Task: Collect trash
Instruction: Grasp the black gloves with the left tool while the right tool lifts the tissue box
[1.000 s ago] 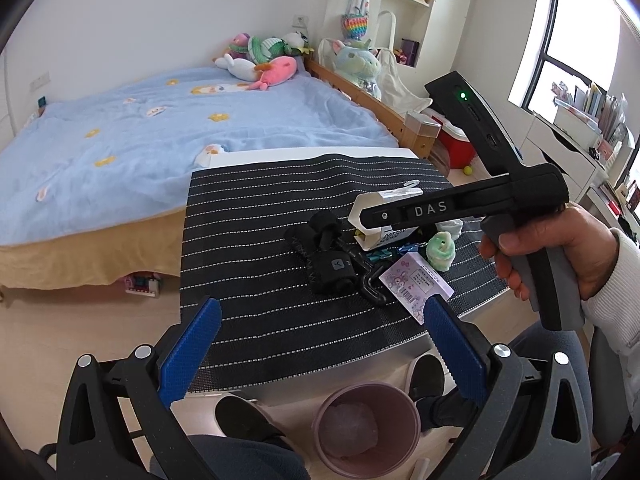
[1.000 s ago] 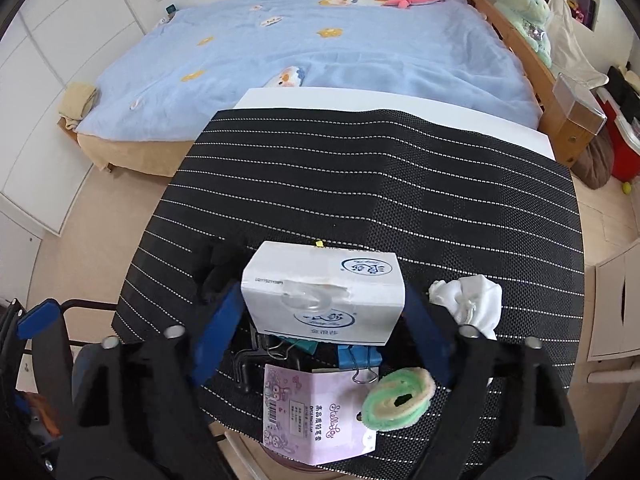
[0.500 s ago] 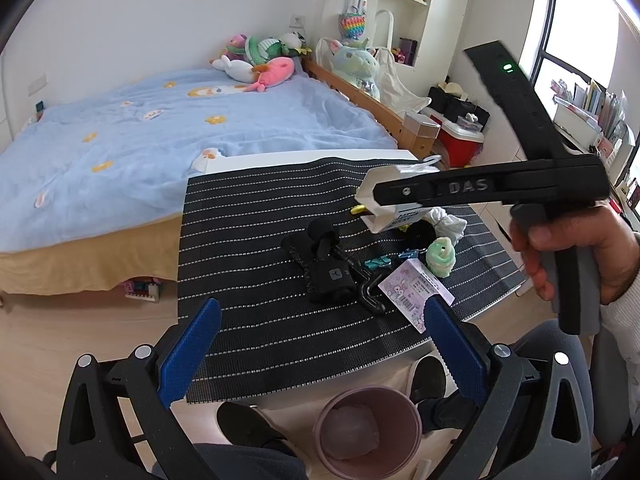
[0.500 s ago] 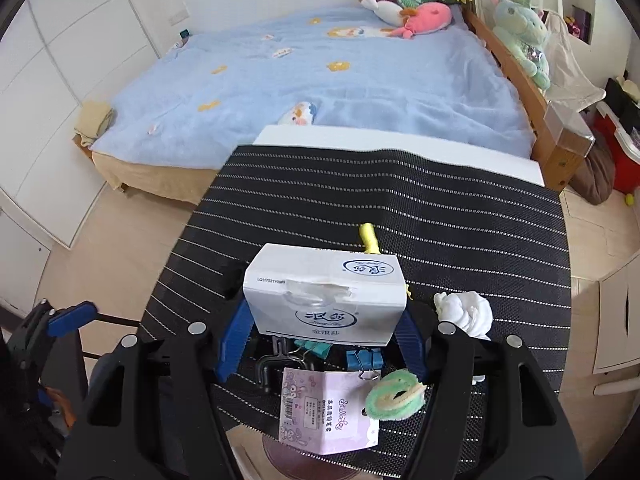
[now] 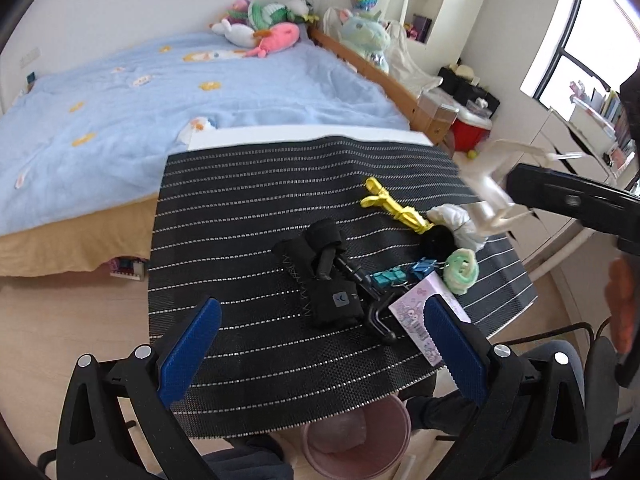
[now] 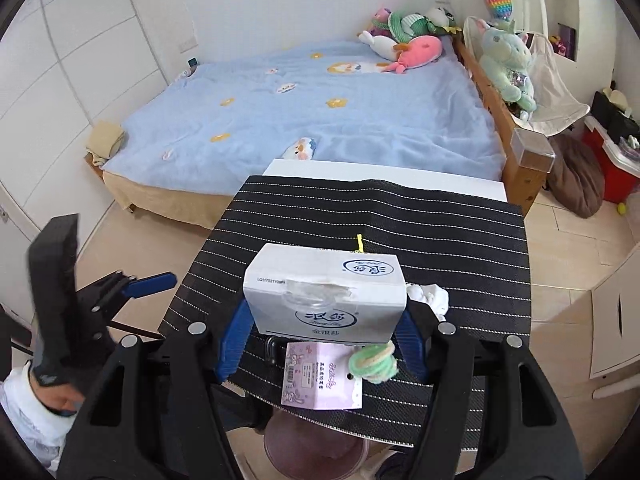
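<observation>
My right gripper point(image 6: 324, 338) is shut on a white tissue box point(image 6: 326, 294) and holds it well above the striped black mat point(image 6: 460, 232). In the left wrist view the box point(image 5: 486, 186) is blurred at the right, above the mat's point(image 5: 248, 208) right edge. My left gripper point(image 5: 322, 342) is open and empty over the mat's near edge. A pink bin point(image 5: 358, 438) stands on the floor below the table edge; it also shows in the right wrist view point(image 6: 316, 448). A crumpled white tissue point(image 5: 460, 226) lies on the mat.
On the mat lie a black strap bundle point(image 5: 324, 276), a yellow clip point(image 5: 394, 206), blue binder clips point(image 5: 404, 274), a green hair tie point(image 5: 462, 270) and a pink card point(image 5: 424, 320). A blue bed point(image 5: 160, 104) stands behind the table.
My right gripper has lifted the tissue box up and to the right, uncovering the yellow clip and tissue. My left gripper has risen slightly and stayed open.
</observation>
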Demonstrator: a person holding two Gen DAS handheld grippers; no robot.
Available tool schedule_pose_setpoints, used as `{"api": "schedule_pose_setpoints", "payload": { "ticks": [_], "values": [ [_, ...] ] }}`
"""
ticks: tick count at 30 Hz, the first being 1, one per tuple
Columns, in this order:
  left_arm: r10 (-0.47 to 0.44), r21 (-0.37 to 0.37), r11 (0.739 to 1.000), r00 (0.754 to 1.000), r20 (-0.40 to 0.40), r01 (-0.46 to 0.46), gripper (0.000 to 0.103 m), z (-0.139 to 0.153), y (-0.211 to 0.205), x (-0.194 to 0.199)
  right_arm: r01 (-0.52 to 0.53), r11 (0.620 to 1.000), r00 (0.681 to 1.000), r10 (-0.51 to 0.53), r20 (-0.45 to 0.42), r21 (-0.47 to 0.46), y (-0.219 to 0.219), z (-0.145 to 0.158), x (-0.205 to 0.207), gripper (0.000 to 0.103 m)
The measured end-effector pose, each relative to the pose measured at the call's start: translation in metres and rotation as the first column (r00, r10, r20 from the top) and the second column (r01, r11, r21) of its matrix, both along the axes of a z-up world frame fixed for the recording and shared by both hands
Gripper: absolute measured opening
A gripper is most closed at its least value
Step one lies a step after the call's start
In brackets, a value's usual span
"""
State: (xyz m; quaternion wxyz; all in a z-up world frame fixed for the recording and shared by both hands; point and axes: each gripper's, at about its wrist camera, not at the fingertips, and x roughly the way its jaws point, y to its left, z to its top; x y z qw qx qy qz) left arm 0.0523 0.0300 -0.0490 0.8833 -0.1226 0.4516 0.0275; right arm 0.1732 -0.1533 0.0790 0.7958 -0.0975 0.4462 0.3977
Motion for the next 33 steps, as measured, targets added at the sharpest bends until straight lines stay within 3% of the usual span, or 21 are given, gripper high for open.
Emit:
{"api": "schedule_pose_setpoints", "payload": {
  "ticks": [7,11,20,27,33],
  "values": [
    [0.038,-0.018,0.999,0.992,-0.121,-0.04,0.097,-0.026,0.006,0.026,0.023,1.0,1.0,-0.023,-0.01,0.005,-0.015,-0.002,0.003,0.063],
    [0.028,-0.012,0.999,0.989,-0.144,-0.03,0.096,-0.036,0.003,0.032,0.032,0.999,0.999,-0.032,-0.019,0.008,-0.021,-0.005,0.006,0.063],
    [0.01,-0.027,1.0,0.983,-0.181,-0.015,0.04,-0.044,0.004,0.038,0.029,1.0,0.999,-0.029,-0.028,0.011,-0.022,-0.009,0.005,0.063],
    [0.005,-0.024,1.0,0.989,-0.15,-0.009,0.02,-0.04,0.006,0.035,0.025,1.0,0.999,-0.025,-0.037,0.007,-0.021,-0.015,0.004,0.063],
    [0.006,0.0,1.0,0.993,-0.114,-0.006,0.016,-0.031,0.006,0.03,0.021,1.0,0.999,-0.021,-0.043,0.002,-0.021,-0.019,0.002,0.063]
  ]
}}
